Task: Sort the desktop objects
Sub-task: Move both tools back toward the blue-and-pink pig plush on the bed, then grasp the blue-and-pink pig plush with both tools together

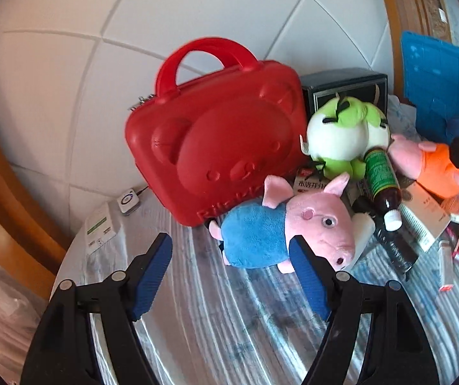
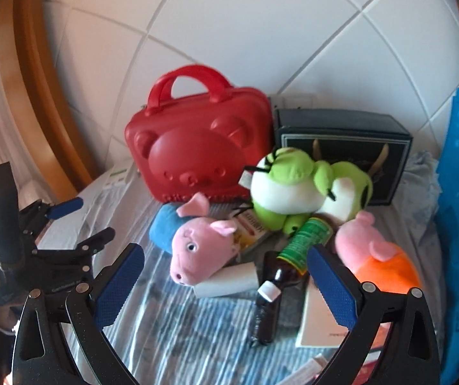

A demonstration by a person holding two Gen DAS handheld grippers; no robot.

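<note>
Two open, empty grippers hang over a cluttered table by a white tiled wall.

The left gripper and right gripper both have their blue-padded fingers spread wide, holding nothing. Ahead, a red bear-faced case stands upright against the wall. Just in front of it lies a pink pig toy in blue. A green and white frog toy sits to its right, before a dark box. A brown bottle with a green label lies between the toys, beside a pig toy in orange.

Bright daylight enters from the left, washing out that edge – fisheye bending curves the wall tiles (slight motion blur throughout).
</note>
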